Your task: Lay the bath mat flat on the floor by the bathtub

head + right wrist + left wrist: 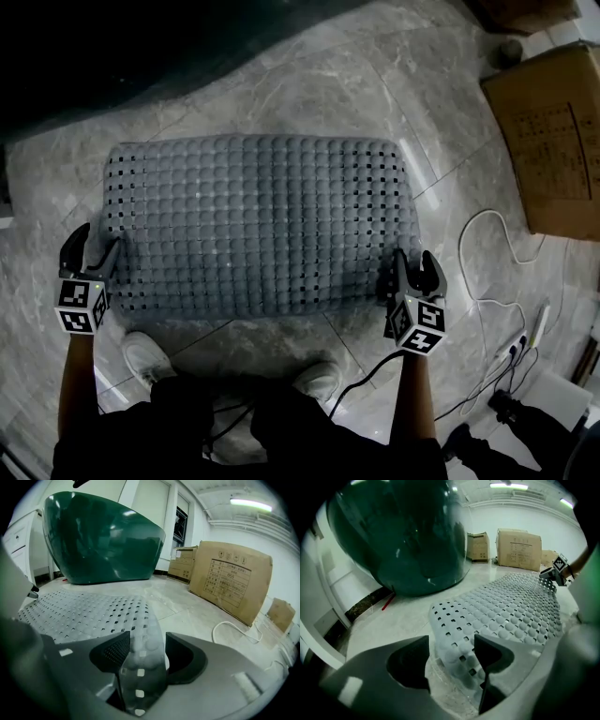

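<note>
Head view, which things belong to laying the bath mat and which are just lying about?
Job: bath mat, bathtub, left gripper and right gripper, each with open jaws around a mat corner.
Lying about: cardboard box, white cable.

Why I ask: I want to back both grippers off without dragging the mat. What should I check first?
1. The bath mat is by the bathtub: ok, the tub stands just beyond its far edge.
2. Mat fully flat: not ok, both near corners curl up between the jaws.
3. Pads of the right gripper off the mat: ok, jaws wide apart, corner loose between them.
4. Pads of the left gripper off the mat: ok as far as it shows, jaws apart around its corner.
5. Way back free: probably ok, the shoes stand just behind the near edge and the cable lies apart from the mat.
</note>
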`<state>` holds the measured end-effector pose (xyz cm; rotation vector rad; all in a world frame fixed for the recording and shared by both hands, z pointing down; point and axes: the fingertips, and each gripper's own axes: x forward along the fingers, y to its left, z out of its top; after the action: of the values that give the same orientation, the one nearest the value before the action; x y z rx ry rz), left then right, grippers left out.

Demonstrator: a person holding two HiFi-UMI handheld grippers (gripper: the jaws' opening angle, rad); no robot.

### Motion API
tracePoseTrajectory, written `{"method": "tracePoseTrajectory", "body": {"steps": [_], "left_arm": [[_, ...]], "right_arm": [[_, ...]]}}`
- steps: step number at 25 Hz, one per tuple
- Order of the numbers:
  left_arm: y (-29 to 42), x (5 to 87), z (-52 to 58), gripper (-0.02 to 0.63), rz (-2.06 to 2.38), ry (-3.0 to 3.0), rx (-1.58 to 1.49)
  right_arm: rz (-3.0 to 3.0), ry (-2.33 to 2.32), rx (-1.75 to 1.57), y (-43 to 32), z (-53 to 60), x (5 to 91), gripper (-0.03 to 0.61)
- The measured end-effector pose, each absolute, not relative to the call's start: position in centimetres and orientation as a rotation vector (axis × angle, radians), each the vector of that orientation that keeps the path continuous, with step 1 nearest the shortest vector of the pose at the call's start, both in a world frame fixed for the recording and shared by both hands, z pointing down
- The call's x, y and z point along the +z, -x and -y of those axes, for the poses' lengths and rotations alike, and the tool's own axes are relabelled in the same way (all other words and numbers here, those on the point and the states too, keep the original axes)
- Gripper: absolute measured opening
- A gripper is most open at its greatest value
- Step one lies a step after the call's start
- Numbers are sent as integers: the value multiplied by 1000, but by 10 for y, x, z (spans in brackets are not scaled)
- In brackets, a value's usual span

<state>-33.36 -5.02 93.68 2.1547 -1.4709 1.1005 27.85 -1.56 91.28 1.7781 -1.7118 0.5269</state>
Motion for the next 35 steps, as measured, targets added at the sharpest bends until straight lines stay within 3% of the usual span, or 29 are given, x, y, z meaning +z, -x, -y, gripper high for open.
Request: {"method": "tracePoseTrajectory", "body": {"steps": [18, 24, 35], "left_arm": [[309, 921, 66, 301, 1483, -2227, 955], [286, 909, 77, 258, 1486, -2295, 915], [247, 886, 93, 132, 1498, -2396, 820]], "right_arm": [[1858, -1737, 412, -232, 43, 890, 239], [1908, -1770, 439, -215, 52, 887, 215], [1989, -1804, 416, -187, 67, 869, 105]]}}
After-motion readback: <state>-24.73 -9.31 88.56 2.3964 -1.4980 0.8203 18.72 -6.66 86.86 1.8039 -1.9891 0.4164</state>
